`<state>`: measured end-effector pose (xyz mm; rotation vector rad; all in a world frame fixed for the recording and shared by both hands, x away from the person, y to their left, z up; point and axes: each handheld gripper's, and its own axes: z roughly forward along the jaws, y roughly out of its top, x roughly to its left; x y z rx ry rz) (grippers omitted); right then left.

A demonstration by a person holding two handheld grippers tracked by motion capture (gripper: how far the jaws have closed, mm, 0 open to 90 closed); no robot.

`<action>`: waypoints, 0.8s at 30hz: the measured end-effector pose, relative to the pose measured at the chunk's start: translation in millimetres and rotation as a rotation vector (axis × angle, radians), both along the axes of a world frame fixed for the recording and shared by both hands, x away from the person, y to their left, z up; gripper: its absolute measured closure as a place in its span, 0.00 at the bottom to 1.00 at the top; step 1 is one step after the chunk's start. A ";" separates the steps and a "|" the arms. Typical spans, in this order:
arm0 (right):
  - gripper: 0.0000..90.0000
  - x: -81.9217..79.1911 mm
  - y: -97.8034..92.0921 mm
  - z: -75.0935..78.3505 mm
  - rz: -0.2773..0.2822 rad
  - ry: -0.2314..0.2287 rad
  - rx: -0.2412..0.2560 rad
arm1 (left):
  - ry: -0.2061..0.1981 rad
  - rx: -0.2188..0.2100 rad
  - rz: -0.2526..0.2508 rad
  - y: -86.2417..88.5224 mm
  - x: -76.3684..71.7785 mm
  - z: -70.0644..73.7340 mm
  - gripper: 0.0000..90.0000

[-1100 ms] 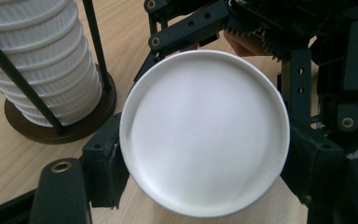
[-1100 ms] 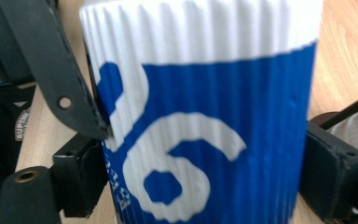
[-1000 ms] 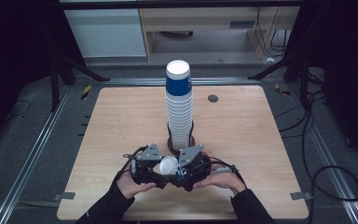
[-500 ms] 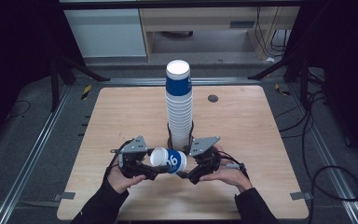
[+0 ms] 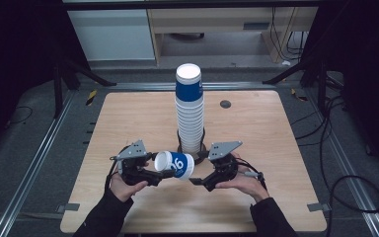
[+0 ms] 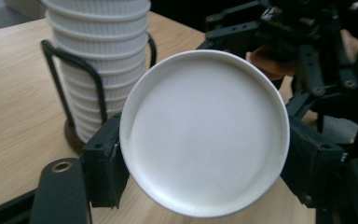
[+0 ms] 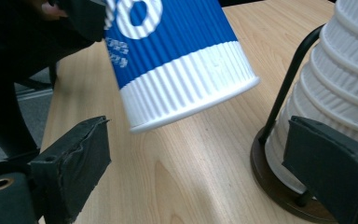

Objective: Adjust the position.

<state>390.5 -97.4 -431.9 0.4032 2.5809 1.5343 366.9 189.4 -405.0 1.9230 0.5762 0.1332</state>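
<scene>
Your left gripper [image 5: 164, 174] is pinching the blue-and-white ribbed paper cup [image 5: 174, 164] near one end. In the left gripper view the two black pads [image 6: 103, 163] sit tight against both sides of the cup [image 6: 205, 133], and its round white end faces the camera.

The cup lies on its side, held clear of the light wooden table [image 5: 128, 118]. It hangs between the two grippers, just in front of the tall stack of white ribbed paper cups [image 5: 189, 113], whose top cup is blue. Cup and stack look apart from above; I can't tell for sure that they aren't touching.

The stack stands upright in a black wire holder with a round dark base [image 7: 279, 177], near the table's middle.

Your right gripper [image 5: 193, 180] has its jaws spread wide and holds nothing. In the right gripper view the cup's white end [image 7: 191, 88] hangs above and between the two pads, touching neither. The right pad [image 7: 328, 161] sits just beside the stack [image 7: 345, 70] and the holder's wire.

Both your hands are at the near edge of the table, left hand [image 5: 123, 183] and right hand [image 5: 242, 180], with the cup between them. There's a small dark round hole [image 5: 225, 104] in the tabletop, to the right of the stack and farther from you.
</scene>
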 end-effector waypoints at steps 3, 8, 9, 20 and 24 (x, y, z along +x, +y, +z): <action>0.08 -0.3 1.0 -0.7 0.018 0.010 0.022 | 0.002 -0.028 -0.027 -3.0 -2.7 1.5 0.29; 0.07 -2.4 3.8 -1.0 0.053 0.018 0.051 | 0.004 -0.054 -0.061 -6.7 -5.5 2.3 0.29; 0.07 -2.9 4.5 -1.0 0.058 0.021 0.057 | 0.008 -0.065 -0.069 -7.5 -6.2 2.3 0.29; 0.09 -6.0 12.6 -2.7 0.132 0.048 0.098 | -0.003 -0.073 -0.124 -14.6 -11.5 2.9 0.29; 0.14 -6.6 13.4 -3.6 0.146 0.045 0.097 | -0.004 -0.062 -0.129 -15.7 -11.5 2.0 0.29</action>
